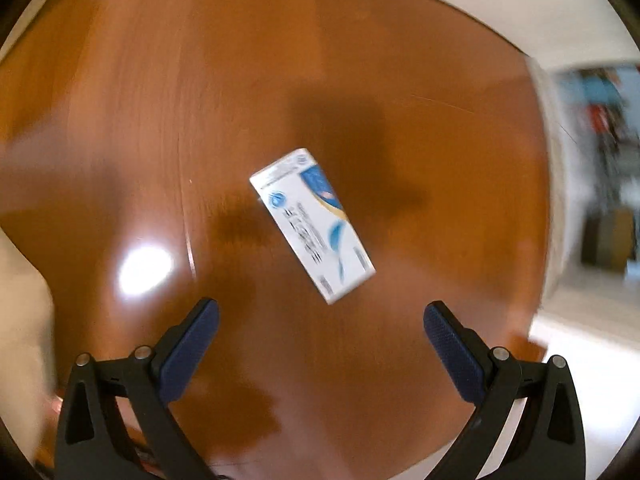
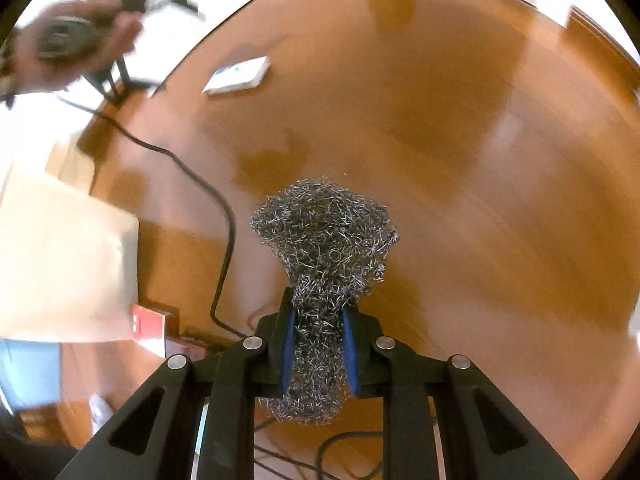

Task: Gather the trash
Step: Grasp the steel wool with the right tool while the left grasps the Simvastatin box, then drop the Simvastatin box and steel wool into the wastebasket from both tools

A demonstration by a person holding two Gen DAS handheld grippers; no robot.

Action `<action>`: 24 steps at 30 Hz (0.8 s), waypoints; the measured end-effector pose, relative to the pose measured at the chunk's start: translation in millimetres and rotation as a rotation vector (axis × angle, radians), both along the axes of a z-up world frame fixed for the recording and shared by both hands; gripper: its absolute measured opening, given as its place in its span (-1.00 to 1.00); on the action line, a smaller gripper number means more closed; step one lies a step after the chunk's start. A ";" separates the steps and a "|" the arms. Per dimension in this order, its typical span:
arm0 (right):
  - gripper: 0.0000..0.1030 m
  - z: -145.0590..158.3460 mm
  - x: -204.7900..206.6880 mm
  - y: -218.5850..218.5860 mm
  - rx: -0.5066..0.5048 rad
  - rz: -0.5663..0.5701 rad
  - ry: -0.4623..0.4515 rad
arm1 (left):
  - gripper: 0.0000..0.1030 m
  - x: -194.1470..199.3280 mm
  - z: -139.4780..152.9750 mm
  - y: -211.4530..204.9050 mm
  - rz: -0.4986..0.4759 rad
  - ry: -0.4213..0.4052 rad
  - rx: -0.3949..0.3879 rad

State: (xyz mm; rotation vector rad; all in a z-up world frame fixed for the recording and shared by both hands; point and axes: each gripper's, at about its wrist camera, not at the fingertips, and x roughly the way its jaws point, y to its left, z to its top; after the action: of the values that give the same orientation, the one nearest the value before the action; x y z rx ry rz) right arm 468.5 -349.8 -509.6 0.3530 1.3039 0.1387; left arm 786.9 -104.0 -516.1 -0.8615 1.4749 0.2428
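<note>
A white and blue carton lies flat on the glossy round wooden table. My left gripper hangs over it with its blue pads wide apart and nothing between them; the carton's near corner sits just past the fingertips. In the right wrist view, my right gripper is shut on a grey steel wool scourer, which bulges out beyond the fingertips above the table. The same carton shows far off at the upper left.
A black cable snakes across the table's left side. A pale paper bag and a red box stand at the left edge. A person's hand with the other gripper is blurred at the upper left.
</note>
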 end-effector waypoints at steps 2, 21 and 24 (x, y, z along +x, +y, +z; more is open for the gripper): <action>-0.58 -5.5 -11.5 -14.2 0.017 -0.046 0.006 | 1.00 4.4 -20.1 0.9 0.051 0.039 0.007; -0.52 24.8 2.9 -69.5 0.060 -0.250 -0.126 | 1.00 26.9 -72.7 -28.5 0.040 0.183 0.305; -0.52 23.3 1.1 -67.9 0.056 -0.247 -0.127 | 0.95 18.0 -69.2 -35.4 -0.053 0.149 0.335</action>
State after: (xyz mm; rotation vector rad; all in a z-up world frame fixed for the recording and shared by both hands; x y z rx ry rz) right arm 469.6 -417.7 -486.3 0.5412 1.1233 -0.0114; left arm 804.9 -139.4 -585.3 -0.5422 1.5369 0.5082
